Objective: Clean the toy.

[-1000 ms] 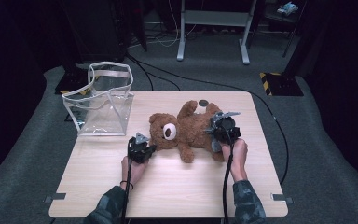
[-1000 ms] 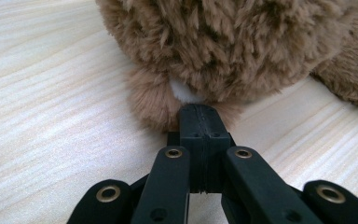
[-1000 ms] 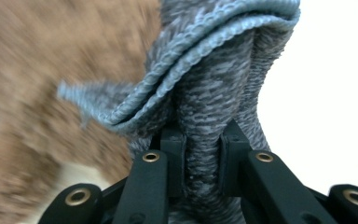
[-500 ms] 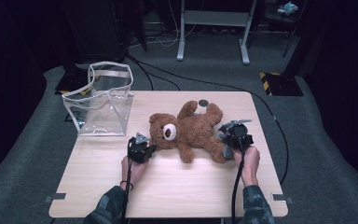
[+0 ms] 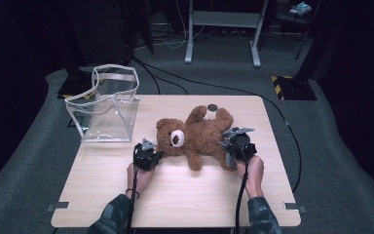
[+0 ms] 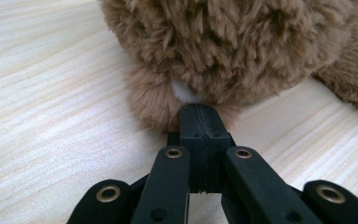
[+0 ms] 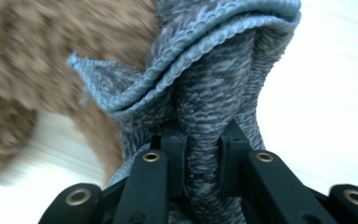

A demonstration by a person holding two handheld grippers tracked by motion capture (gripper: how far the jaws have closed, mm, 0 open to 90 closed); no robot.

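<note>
Right tool [image 5: 233,146], clamped on a grey cloth [image 7: 214,93], has slid from the bear's [image 5: 199,136] belly down to its leg, so wiping moves along. Left tool [image 5: 152,157] sits closed together, pinning the bear's ear [image 6: 156,105] at its tip.

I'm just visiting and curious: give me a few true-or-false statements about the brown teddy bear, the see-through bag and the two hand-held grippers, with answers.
1. The brown plush teddy bear lies on the light wooden table. True.
2. The right gripper pinches a grey-blue knitted cloth. True.
3. The bear sits inside the clear plastic bag. False: the bag stands apart, left of it.
4. The left gripper stands wide open. False: its jaws are shut, their tips at the bear's fur.
</note>
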